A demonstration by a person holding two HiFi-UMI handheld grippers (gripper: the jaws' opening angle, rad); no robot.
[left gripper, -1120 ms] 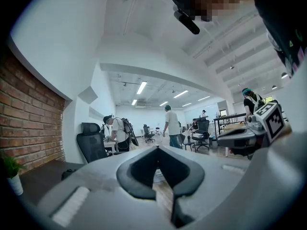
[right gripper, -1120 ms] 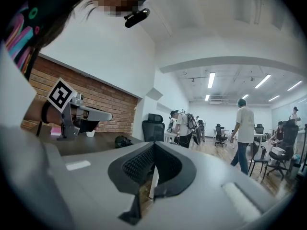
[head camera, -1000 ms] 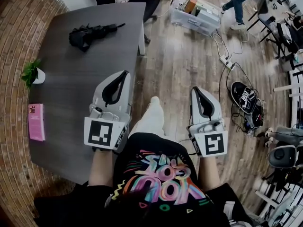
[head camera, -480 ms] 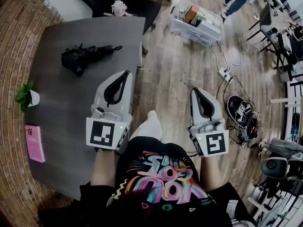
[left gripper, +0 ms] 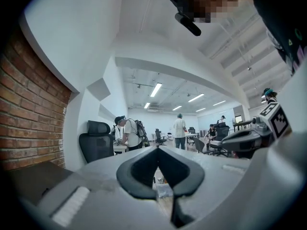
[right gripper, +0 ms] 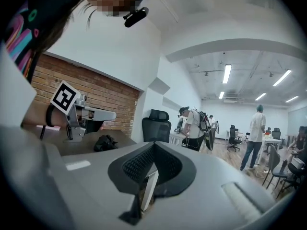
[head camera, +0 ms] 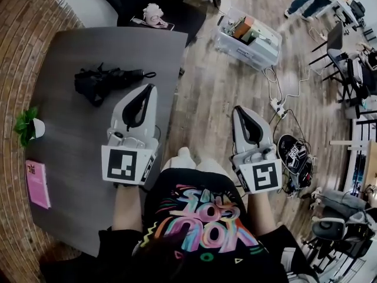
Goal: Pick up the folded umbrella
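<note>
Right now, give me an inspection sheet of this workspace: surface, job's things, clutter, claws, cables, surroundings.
Surface: grey table, brick wall along its left side.
Job's things: black folded umbrella lies on the table, untouched.
Clutter: small potted plant and pink book near the table's left edge.
Grippers: left claw shut and empty, over the table, short of the umbrella; right claw shut and empty, over the wooden floor.
Cables: power strip with loose cords on the floor at right.
Surroundings: clear storage bin, black office chair, people farther off.
</note>
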